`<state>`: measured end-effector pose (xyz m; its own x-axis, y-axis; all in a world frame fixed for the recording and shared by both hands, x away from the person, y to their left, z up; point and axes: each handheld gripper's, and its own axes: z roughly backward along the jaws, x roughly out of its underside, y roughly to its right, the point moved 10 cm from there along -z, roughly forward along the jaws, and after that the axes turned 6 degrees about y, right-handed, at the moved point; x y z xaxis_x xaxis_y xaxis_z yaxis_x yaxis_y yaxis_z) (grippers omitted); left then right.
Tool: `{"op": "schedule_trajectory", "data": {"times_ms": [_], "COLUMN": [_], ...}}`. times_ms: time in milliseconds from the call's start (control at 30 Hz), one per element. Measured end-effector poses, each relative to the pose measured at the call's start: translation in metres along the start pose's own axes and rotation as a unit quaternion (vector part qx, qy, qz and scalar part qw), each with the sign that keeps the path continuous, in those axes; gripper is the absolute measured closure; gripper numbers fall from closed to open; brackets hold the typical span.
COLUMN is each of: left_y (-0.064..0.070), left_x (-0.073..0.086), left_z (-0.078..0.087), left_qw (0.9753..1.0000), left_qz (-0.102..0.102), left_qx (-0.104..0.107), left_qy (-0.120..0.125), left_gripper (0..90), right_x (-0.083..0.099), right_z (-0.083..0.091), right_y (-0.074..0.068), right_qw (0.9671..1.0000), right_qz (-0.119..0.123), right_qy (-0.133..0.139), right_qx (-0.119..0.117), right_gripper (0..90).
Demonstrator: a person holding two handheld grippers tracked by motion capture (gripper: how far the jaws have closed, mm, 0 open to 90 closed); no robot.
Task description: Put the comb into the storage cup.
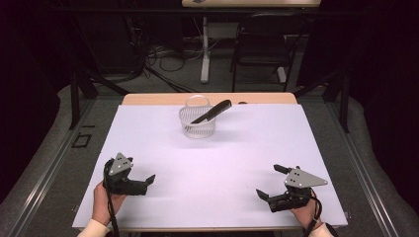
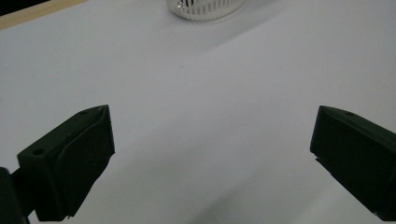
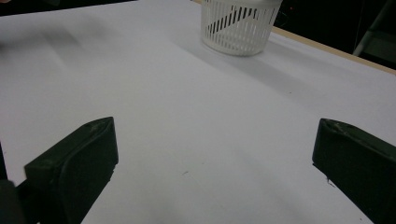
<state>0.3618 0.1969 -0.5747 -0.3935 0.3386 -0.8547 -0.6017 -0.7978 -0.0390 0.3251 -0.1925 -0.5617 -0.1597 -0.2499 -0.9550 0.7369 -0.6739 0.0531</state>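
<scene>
A white slotted basket stands upright at the far middle of the white sheet. A long black object leans in it, its end poking out over the rim toward the far right. My left gripper rests near the front left edge, held in a hand, open and holding nothing. My right gripper sits near the front right, also open and holding nothing. The left gripper view has its wide-apart jaws over bare sheet, with the basket far ahead. The right gripper view has the basket ahead beyond its spread jaws.
The sheet covers a wooden table whose far edge shows behind the basket. Beyond the table stand a dark chair, a white table leg and cables on the floor. Grey floor rails flank the table.
</scene>
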Motion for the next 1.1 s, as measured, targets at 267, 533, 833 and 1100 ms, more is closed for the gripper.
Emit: {"op": "schedule_trajectory", "data": {"times_ms": [267, 533, 833, 1100], "left_y": [0.003, 0.008, 0.012, 0.011], "left_x": [0.010, 0.016, 0.023, 0.022], "left_z": [0.000, 0.004, 0.010, 0.013], "left_qw": [1.0000, 0.9997, 0.9990, 0.9986], "left_qz": [0.000, -0.005, -0.016, -0.015], "left_qx": [0.001, 0.001, 0.003, 0.000], "left_qy": [0.007, 0.024, 0.041, 0.050], "left_gripper": [0.0, 0.0, 0.0, 0.0], "right_x": [0.000, 0.001, 0.001, 0.000], "right_z": [0.000, 0.000, 0.000, 0.000], "right_y": [0.000, 0.000, 0.000, -0.001], "right_qw": [1.0000, 1.0000, 1.0000, 1.0000], "right_qz": [0.002, 0.001, 0.005, 0.008], "right_qy": [-0.001, -0.002, -0.004, -0.003], "right_qx": [0.000, 0.000, 0.000, -0.002], "right_gripper": [0.0, 0.0, 0.0, 0.0]}}
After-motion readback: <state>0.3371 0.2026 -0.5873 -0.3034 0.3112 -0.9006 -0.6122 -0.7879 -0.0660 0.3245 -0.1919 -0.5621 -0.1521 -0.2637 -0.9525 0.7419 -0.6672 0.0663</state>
